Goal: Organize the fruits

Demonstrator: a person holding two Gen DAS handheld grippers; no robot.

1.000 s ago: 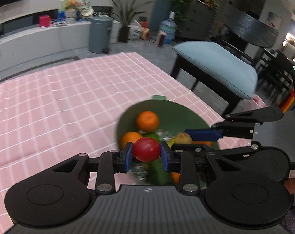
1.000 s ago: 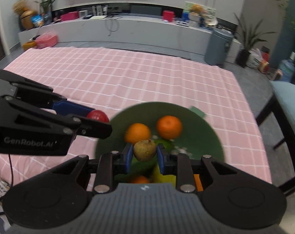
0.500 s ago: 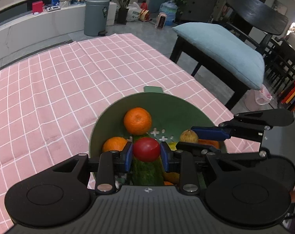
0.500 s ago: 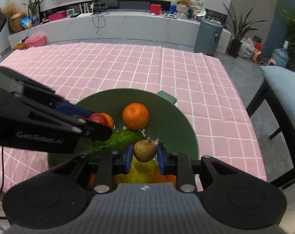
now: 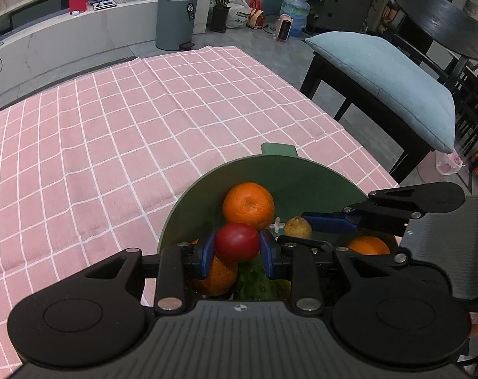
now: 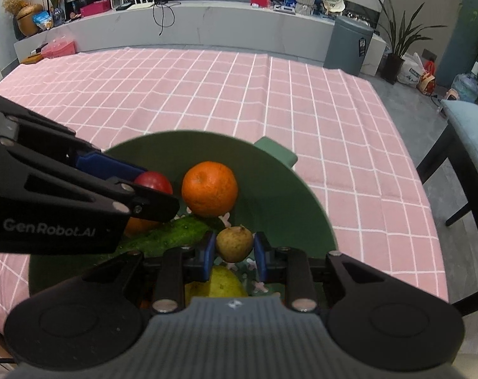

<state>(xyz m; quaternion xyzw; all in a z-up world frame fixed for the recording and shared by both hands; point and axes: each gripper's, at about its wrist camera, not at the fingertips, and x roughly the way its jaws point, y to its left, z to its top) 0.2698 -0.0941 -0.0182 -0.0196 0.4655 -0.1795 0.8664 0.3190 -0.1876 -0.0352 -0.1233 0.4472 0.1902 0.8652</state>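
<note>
A green bowl (image 5: pixel 305 173) (image 6: pixel 270 170) sits on the pink checked tablecloth near its right edge. It holds oranges (image 5: pixel 248 205) (image 6: pixel 209 189), a cucumber (image 6: pixel 172 233) and a yellow fruit (image 6: pixel 223 284). My left gripper (image 5: pixel 237 248) is shut on a red fruit (image 5: pixel 237 241) (image 6: pixel 155 181) just over the bowl's near side. My right gripper (image 6: pixel 234 246) is shut on a small brownish-yellow fruit (image 6: pixel 234 243) (image 5: pixel 297 227) over the bowl, to the right of the left gripper.
The pink tablecloth (image 5: pixel 112 132) stretches left and beyond the bowl. A black chair with a blue cushion (image 5: pixel 384 75) stands past the table's right edge. A grey bin (image 5: pixel 175 19) and a low cabinet lie beyond the table.
Both grippers have moved closer over the bowl and lower, each still holding its fruit. The bowl now fills more of both views.
</note>
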